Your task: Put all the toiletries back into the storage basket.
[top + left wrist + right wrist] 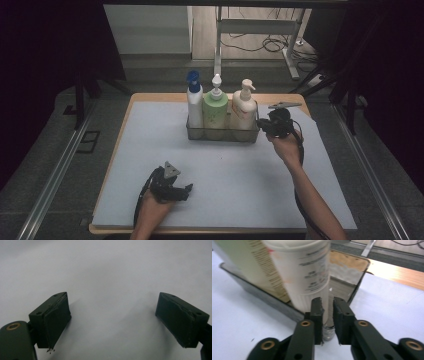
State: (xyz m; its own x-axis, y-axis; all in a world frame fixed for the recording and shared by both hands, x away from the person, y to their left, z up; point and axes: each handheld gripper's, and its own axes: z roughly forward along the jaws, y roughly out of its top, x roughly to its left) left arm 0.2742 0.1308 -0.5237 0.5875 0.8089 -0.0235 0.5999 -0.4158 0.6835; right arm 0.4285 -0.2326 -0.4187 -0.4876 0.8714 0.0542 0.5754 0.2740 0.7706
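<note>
A dark wire basket [222, 134] stands at the far middle of the mat. It holds a white bottle with a blue cap [194, 102], a green pump bottle [215, 110] and a cream pump bottle [243, 107]. My right gripper [261, 125] is at the basket's right end. In the right gripper view its jaws [328, 307] are nearly together, clamped on the basket's end wall [352, 287] just beside the cream bottle [304, 272]. My left gripper [187, 190] rests low near the front edge. Its jaws [112, 320] stand wide open over bare mat.
A pale blue-grey mat [225, 170] covers the wooden table [150, 96]. Metal rails run along both sides of the table. Behind it stand a white frame leg [218, 40] and loose cables on the floor [260, 45].
</note>
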